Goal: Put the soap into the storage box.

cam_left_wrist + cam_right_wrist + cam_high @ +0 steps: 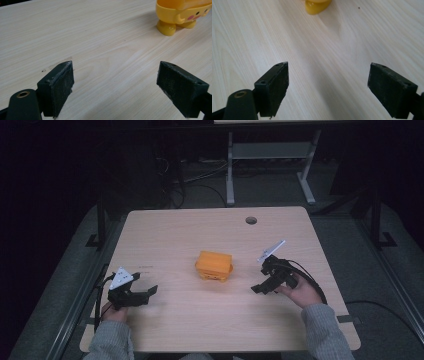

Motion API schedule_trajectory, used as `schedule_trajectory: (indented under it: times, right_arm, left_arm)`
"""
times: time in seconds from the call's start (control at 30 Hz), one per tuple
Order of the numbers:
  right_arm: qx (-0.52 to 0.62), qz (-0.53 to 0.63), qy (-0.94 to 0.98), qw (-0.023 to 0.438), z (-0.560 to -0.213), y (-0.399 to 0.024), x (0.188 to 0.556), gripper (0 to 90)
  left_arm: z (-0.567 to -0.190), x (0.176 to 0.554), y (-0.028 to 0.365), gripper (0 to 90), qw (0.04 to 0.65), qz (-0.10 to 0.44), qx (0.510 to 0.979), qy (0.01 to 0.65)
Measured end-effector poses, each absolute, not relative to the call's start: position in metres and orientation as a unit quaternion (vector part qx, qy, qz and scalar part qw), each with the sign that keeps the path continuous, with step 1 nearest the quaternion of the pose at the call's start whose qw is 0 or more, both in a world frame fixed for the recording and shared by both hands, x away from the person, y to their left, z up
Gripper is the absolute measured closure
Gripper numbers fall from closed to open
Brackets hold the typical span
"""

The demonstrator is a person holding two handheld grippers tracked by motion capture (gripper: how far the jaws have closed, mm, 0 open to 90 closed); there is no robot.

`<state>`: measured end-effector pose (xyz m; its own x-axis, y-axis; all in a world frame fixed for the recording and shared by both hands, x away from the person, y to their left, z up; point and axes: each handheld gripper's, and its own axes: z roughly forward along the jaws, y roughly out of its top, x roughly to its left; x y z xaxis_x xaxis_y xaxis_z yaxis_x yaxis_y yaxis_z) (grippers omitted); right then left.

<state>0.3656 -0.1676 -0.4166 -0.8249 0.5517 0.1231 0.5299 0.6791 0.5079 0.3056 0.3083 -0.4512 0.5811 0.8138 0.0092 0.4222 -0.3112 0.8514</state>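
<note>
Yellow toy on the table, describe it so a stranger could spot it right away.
Find the pale wooden table. Near its middle, between the two grippers, stands the toy. It is the one bright yellow-orange thing there, blocky, with stubby feet and a pink-cheeked face.

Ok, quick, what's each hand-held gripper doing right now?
Left hand-held gripper: open, holding nothing, jaws wide apart over bare table.
Right hand-held gripper: open, holding nothing, aimed toward the yellow toy.

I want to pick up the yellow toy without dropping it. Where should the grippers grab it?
Probably by the yellow toy's two short ends, one open gripper from each side: left gripper, right gripper. It stands upright on small feet, its boxy top is wide, and its sides look flat.
</note>
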Motion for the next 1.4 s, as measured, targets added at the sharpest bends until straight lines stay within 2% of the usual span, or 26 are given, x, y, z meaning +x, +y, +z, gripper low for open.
schedule_trajectory:
  times: [1.4]
  right_arm:
    - [0.374, 0.304, 0.876, 0.028, -0.451, -0.242, 0.306, 16.7]
  left_arm:
    - [-0.453, 0.306, 0.304, 13.8, 0.428, 0.228, 0.782, 0.392]
